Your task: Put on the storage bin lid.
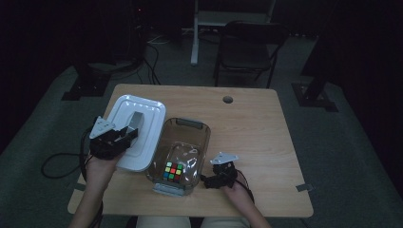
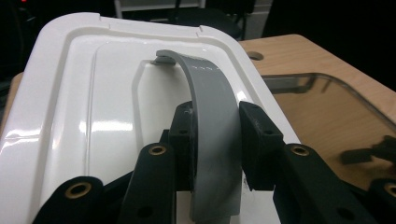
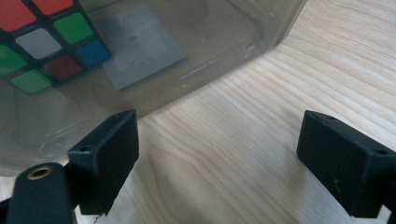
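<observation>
The lid [image 2: 93,116] is glossy white plastic, smooth enough to throw bright highlights, and its arched handle [image 2: 212,130] is grey plastic with a duller satin sheen. Just right of the lid, the storage box [image 1: 199,142] is clear, smoke-tinted plastic with a glossy wall; grey plastic latches sit at its ends. Inside the box, the puzzle cube [image 1: 173,172] shows smooth coloured plastic squares on a black body. The table [image 3: 243,154] under the box is pale wood-grain, matt and finely lined. The pads [image 3: 109,154] of the right gripper are matt black plastic, faintly rough.
</observation>
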